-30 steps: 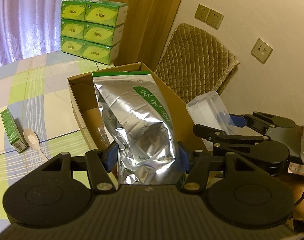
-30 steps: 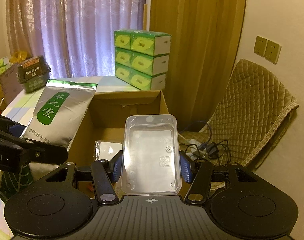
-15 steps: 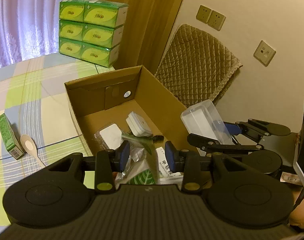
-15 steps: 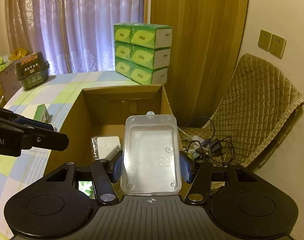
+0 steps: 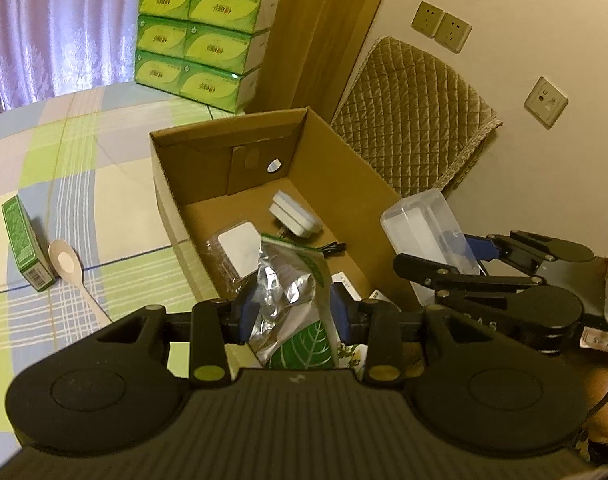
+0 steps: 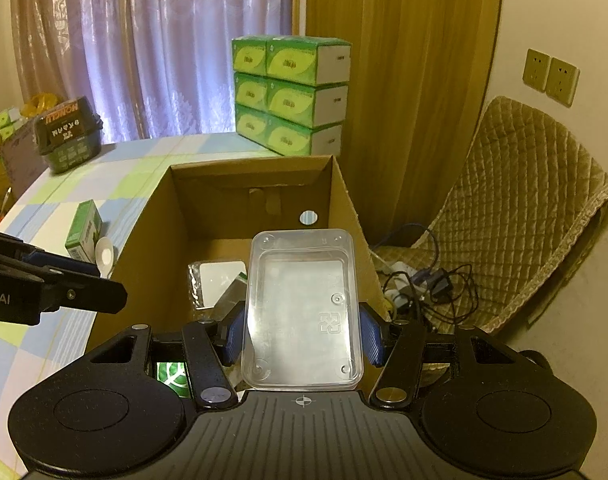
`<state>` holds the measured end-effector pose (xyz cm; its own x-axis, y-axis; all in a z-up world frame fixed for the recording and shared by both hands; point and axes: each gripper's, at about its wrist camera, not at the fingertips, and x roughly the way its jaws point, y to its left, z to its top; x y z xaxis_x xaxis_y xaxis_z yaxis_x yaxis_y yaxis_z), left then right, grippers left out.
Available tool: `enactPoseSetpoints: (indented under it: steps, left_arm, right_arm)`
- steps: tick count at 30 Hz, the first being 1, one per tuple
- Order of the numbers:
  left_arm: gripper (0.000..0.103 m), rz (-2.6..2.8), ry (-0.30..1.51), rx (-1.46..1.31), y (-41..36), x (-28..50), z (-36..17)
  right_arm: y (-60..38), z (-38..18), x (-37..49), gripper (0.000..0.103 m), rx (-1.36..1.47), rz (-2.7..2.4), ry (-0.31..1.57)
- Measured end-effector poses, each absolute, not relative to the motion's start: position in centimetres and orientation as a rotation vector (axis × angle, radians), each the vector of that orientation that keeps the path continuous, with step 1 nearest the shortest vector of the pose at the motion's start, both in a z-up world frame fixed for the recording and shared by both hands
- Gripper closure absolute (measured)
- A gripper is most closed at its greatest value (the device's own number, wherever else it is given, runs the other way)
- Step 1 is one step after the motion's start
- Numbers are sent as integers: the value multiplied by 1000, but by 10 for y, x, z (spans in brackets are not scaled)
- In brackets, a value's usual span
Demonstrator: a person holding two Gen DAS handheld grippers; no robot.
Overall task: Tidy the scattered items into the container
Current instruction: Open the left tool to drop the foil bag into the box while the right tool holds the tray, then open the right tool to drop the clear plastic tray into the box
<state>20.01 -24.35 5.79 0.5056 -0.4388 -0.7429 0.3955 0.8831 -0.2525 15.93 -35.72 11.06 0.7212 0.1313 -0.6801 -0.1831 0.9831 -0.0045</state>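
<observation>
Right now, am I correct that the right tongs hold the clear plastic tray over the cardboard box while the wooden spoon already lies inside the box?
Not quite. The right tongs do hold the clear plastic tray over the cardboard box, but the wooden spoon lies outside it, on the checked tablecloth beside the small green box, as the left wrist view shows.

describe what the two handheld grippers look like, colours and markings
Both the left gripper and the right gripper are matte black plastic with ribbed bodies, two round discs, blue finger pads and silver and brass pivot screws. White lettering ending ".AI" marks the left one's side.
</observation>
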Motion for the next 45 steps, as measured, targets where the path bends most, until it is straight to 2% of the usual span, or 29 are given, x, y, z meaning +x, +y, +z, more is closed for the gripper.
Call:
enactPoseSetpoints:
  steps: [11, 18, 20, 22, 27, 31, 37, 38, 40, 45]
  left_arm:
    - [68, -501, 929, -52, -239, 193, 47]
    - [50, -486, 924, -56, -233, 190, 46]
    - [42, -480, 920, -57, -231, 189, 47]
    - [28, -471, 913, -59, -228, 189, 47]
    - [14, -458, 895, -55, -222, 186, 46]
    - [5, -442, 878, -27, -219, 183, 45]
    - [2, -437, 859, 0, -218, 180, 47]
    - [2, -438, 859, 1, -218, 180, 47]
    - [2, -441, 858, 4, -217, 179, 46]
    - [2, -441, 859, 7, -213, 176, 45]
  right_arm:
    - [-347, 106, 161, 44, -85, 191, 758]
    - [-344, 103, 161, 44, -87, 192, 763]
    - [-343, 102, 162, 44, -88, 192, 766]
    - [-342, 102, 162, 44, -88, 194, 770]
    - [-339, 100, 162, 44, -97, 200, 781]
    - [-338, 100, 162, 44, -101, 199, 780]
    - [-336, 100, 162, 44, -107, 195, 775]
    - [-336, 100, 162, 32, -105, 195, 774]
    - [-335, 101, 160, 1, -106, 185, 751]
    - [-332, 104, 157, 1, -110, 191, 740]
